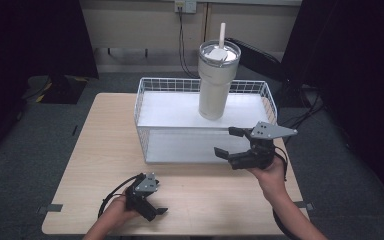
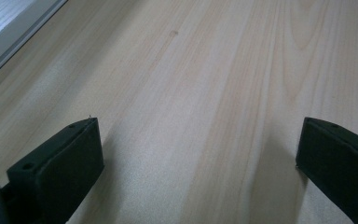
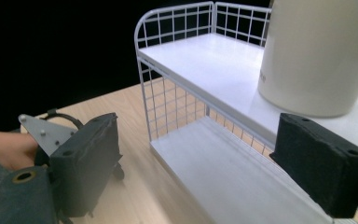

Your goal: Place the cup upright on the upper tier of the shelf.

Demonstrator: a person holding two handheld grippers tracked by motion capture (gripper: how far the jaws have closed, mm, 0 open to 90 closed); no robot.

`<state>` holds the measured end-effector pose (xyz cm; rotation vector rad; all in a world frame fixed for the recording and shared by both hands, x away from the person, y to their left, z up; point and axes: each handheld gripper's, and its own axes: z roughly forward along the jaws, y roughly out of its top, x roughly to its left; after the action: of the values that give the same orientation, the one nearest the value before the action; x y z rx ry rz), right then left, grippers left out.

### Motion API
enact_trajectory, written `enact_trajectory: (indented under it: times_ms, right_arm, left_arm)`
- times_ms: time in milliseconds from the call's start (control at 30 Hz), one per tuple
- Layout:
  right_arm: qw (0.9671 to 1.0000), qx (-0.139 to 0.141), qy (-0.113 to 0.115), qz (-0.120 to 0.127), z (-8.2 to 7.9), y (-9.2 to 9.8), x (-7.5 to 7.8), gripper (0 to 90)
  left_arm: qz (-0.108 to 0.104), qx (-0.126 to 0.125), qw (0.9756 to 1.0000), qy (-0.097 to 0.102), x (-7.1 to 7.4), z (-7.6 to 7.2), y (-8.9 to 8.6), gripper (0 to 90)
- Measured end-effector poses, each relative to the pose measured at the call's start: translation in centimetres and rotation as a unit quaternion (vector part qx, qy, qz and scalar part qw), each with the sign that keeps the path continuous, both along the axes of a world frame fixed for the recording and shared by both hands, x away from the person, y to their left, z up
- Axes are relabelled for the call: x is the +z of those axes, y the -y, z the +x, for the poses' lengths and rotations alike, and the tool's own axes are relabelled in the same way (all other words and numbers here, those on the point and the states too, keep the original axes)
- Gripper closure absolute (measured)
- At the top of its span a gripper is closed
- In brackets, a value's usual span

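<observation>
A cream tumbler point(image 1: 214, 82) with a lid and a white straw stands upright on the top shelf of a white wire rack point(image 1: 145, 100). My right gripper point(image 1: 226, 141) hovers open at the rack's front right corner, just below the tumbler; nothing is between its fingers. In the right gripper view the tumbler point(image 3: 317, 56) is close at the upper right, and the gripper point(image 3: 200, 135) faces the rack's shelves point(image 3: 200, 65). My left gripper point(image 1: 156, 213) rests low over the table's front edge. Its jaws stand wide apart over bare wood in the left gripper view point(image 2: 198, 126), holding nothing.
The rack's lower shelf point(image 3: 223, 172) sits on the wooden table point(image 1: 105, 150). Its base edge point(image 2: 9, 32) shows at upper left of the left gripper view. The person's other hand with the left gripper point(image 3: 46, 135) appears left. Dark curtains and cables surround the table.
</observation>
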<state>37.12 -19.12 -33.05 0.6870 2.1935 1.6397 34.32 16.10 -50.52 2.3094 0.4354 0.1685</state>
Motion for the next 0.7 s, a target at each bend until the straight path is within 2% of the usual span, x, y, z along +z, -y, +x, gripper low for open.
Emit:
enact_trajectory:
  times_ms: [267,333,700]
  right_arm:
    - [1.0,0.004,-0.008,0.001,-0.7,0.3,-1.7,13.9]
    - [0.9999,0.004,-0.005,-0.012,-1.0,0.4,-2.5,14.0]
    - [0.9995,0.006,-0.015,-0.026,-1.6,0.7,-4.7,14.0]
  left_arm:
    - [0.0,0.0,1.0,0.0,0.0,0.0,0.0,0.0]
    - [0.0,0.0,1.0,0.0,0.0,0.0,0.0,0.0]
    - [0.0,0.0,1.0,0.0,0.0,0.0,0.0,0.0]
